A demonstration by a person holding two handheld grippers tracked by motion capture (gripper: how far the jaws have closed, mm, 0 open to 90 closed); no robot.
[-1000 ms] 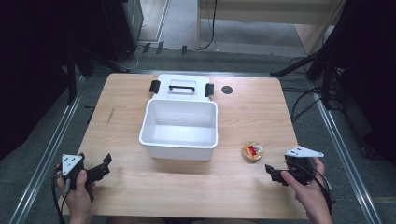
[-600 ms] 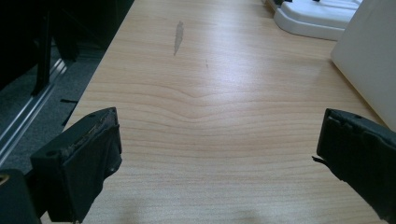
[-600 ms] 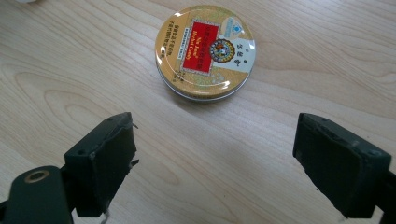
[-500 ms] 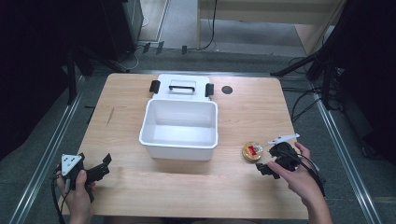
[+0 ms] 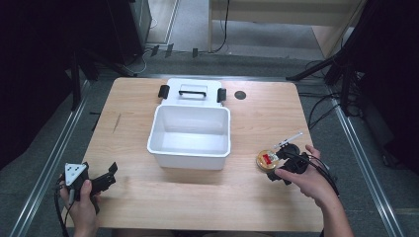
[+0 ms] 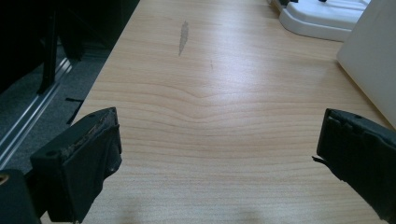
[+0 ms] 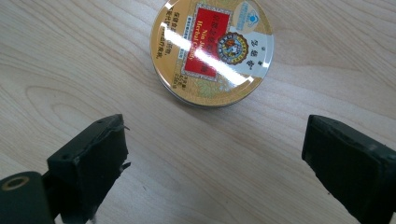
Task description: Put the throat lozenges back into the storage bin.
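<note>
A small round gold tin [image 5: 267,160] with a red label lies flat on the wooden table [image 5: 207,197], right of a white plastic bin [image 5: 190,136]. In the right gripper view the tin [image 7: 212,52] sits just beyond the two wide-apart jaws. My right gripper [image 5: 279,166] [image 7: 212,154] is open and tipped down beside the tin, touching nothing. My left gripper [image 5: 109,174] [image 6: 215,149] rests open near the table's front left corner, over bare wood.
The bin's white lid [image 5: 191,92] with black latches lies behind it. A dark round hole [image 5: 240,95] marks the table's back right. The bin's wall [image 6: 373,56] shows at the right of the left gripper view. Metal rails and cables run alongside the table.
My right gripper has moved left and forward from the table's right edge to the tin and tipped down over it. The left gripper has stayed put.
</note>
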